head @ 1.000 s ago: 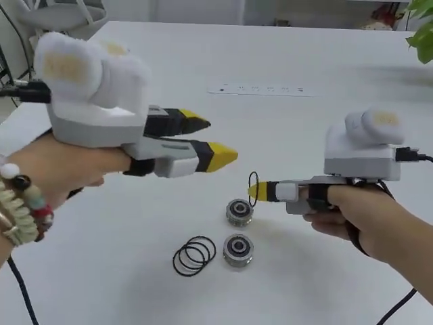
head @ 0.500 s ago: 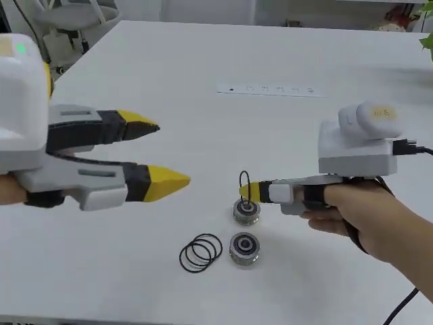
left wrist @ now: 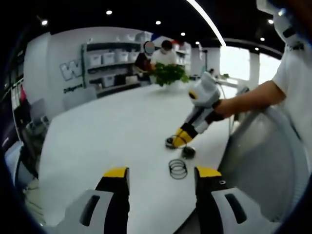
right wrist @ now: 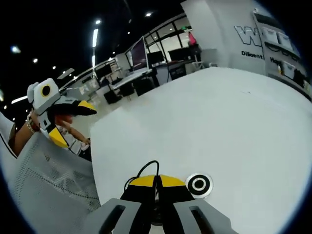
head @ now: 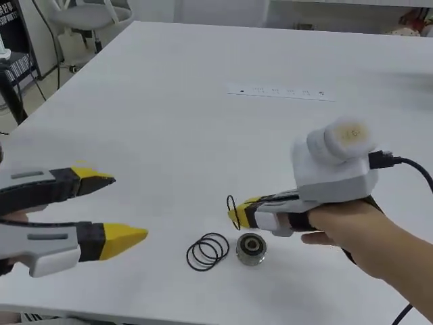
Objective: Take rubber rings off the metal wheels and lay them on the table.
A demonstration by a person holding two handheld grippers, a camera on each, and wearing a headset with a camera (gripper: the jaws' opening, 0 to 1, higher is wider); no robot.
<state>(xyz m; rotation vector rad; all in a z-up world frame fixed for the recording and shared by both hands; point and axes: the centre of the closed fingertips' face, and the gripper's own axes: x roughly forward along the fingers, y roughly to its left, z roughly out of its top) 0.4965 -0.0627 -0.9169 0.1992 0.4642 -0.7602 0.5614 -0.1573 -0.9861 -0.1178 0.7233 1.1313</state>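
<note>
My right gripper [head: 237, 215] is shut on a thin black rubber ring [head: 231, 205], held upright just above the table; the same ring [right wrist: 145, 171] loops up from its closed yellow tips [right wrist: 156, 181]. One metal wheel [head: 251, 246] lies right below the tips, and it sits beside the jaws [right wrist: 199, 185] in the right gripper view. A small pile of black rings [head: 208, 250] lies flat to the wheel's left. My left gripper [head: 111, 206] hovers open and empty at the lower left, well away from them. Its view shows two wheels [left wrist: 188, 152] and the ring pile [left wrist: 178, 168].
A flush socket strip [head: 281, 91] is set into the white table [head: 169, 122] farther back. A chair [head: 88, 13] stands beyond the far left corner. A green plant [left wrist: 168, 73] and people are at the table's far end.
My left gripper has pulled back to the left, away from the wheels. My right gripper, still holding the ring, has come down and nearer to the ring pile, covering the farther wheel.
</note>
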